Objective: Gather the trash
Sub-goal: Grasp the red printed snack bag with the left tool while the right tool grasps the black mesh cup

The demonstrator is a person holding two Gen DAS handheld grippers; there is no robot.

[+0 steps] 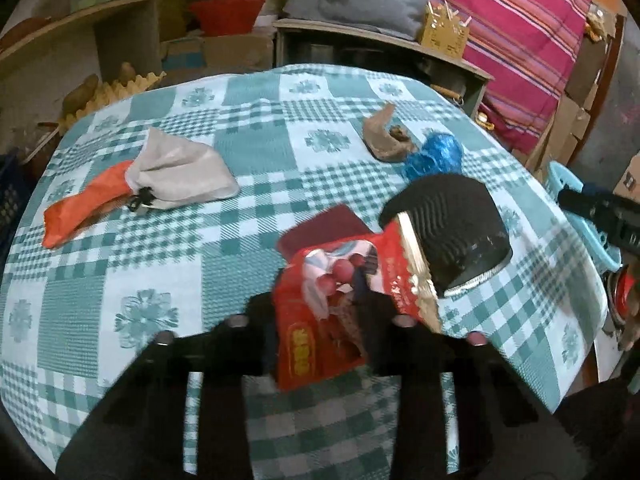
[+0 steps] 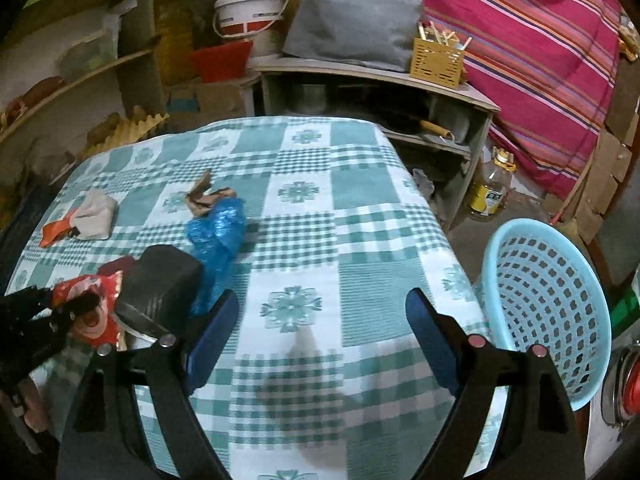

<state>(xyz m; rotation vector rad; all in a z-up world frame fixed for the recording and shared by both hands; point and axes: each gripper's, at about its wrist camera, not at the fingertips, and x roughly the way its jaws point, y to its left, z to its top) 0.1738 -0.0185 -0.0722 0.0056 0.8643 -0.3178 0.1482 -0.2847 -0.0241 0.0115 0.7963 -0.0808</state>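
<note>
My left gripper point(image 1: 320, 320) is shut on a crumpled red snack wrapper point(image 1: 328, 300) just above the teal checked tablecloth point(image 1: 160, 280). The right wrist view shows the same grip at its left edge, wrapper point(image 2: 96, 292) pinched between the black fingers. My right gripper point(image 2: 322, 300) stands open over bare cloth near the table's right side, nothing between its blue pads. More litter lies further back: a blue plastic bag point(image 1: 434, 156) point(image 2: 218, 232), brown torn paper point(image 1: 384, 136) point(image 2: 204, 196), and a grey bag point(image 1: 180, 172) with an orange wrapper point(image 1: 80, 212).
A black ribbed container point(image 1: 448, 232) point(image 2: 160, 284) lies on its side right beside the held wrapper. A light blue perforated basket point(image 2: 548, 300) stands off the table's right edge. Shelves, buckets and a striped red cloth point(image 2: 520, 40) crowd the space behind the table.
</note>
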